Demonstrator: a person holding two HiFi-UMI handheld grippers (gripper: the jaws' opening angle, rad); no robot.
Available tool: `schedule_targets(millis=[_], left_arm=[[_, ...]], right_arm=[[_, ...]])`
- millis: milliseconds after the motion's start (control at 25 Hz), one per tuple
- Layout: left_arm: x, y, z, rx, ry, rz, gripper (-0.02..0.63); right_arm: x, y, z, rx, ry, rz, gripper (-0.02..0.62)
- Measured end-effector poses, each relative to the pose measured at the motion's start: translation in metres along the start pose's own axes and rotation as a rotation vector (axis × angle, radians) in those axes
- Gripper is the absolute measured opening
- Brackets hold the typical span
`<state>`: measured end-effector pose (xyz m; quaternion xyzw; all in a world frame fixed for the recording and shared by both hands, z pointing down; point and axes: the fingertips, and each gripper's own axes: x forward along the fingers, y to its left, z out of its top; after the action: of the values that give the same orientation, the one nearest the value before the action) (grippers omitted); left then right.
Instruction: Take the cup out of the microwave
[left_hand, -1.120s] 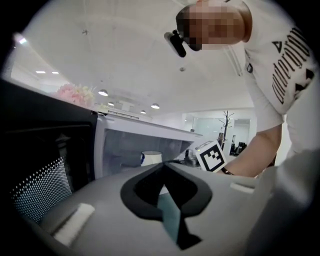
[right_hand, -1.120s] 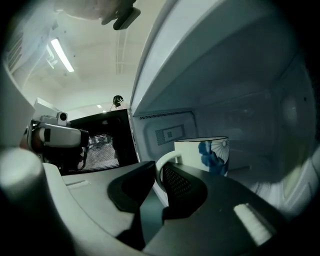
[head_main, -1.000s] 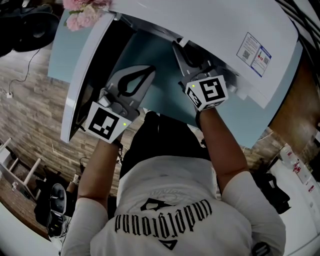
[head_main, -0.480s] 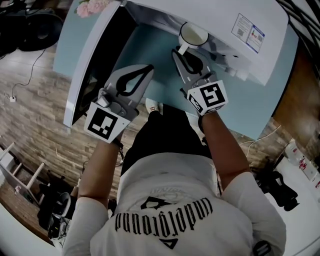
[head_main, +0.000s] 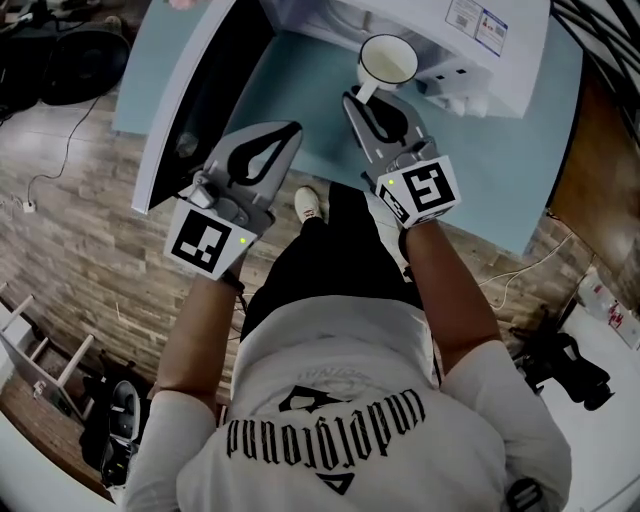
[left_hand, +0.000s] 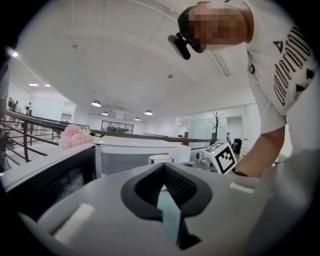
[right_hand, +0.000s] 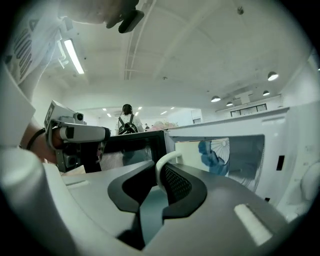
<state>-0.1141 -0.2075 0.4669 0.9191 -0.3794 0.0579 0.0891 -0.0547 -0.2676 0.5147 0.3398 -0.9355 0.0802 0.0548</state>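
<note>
Since the white cup (head_main: 388, 60) now sits in open view just in front of the microwave (head_main: 505, 70), its rim clear of the oven's top, the main step of the task looks all but done. The right gripper (head_main: 362, 102) is clamped on the cup's handle (right_hand: 164, 165), which stands between its jaws in the right gripper view. Whether the cup hangs above the light blue table (head_main: 300, 85) or rests on it cannot be told. What seems left is to carry it clear and set it down, and perhaps to close the door (head_main: 215, 80), which stands swung wide at the left.

The cup's inside looks pale and bare from above; no liquid can be made out. The oven cavity (right_hand: 240, 152), to the right in the right gripper view, shows nothing else inside. The left gripper (head_main: 292, 132) hangs near the door, apart from the cup, its jaws together and holding nothing.
</note>
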Motion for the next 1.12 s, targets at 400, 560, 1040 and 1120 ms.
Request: schedule_targets(millis=[400, 560, 1040, 1120], left_arm=[[-0.042, -0.041, 0.049, 0.060, -0.036, -0.097, 0.051], [-0.066, -0.055, 0.076, 0.054, -0.079, -0.113, 0.051], [-0.120, -0.086, 0.130, 0.102, -0.139, -0.105, 0.051], [-0.126, -0.090, 0.136, 0.118, -0.146, -0.106, 0.051]], right_arm=[[-0.056, 0.036, 0.076, -0.035, -0.061, -0.001, 0.051], [-0.080, 0.056, 0.110, -0.043, -0.088, 0.006, 0.051], [-0.135, 0.105, 0.170, -0.115, -0.130, 0.055, 0.051], [-0.146, 0.110, 0.181, -0.133, -0.146, 0.056, 0.052]])
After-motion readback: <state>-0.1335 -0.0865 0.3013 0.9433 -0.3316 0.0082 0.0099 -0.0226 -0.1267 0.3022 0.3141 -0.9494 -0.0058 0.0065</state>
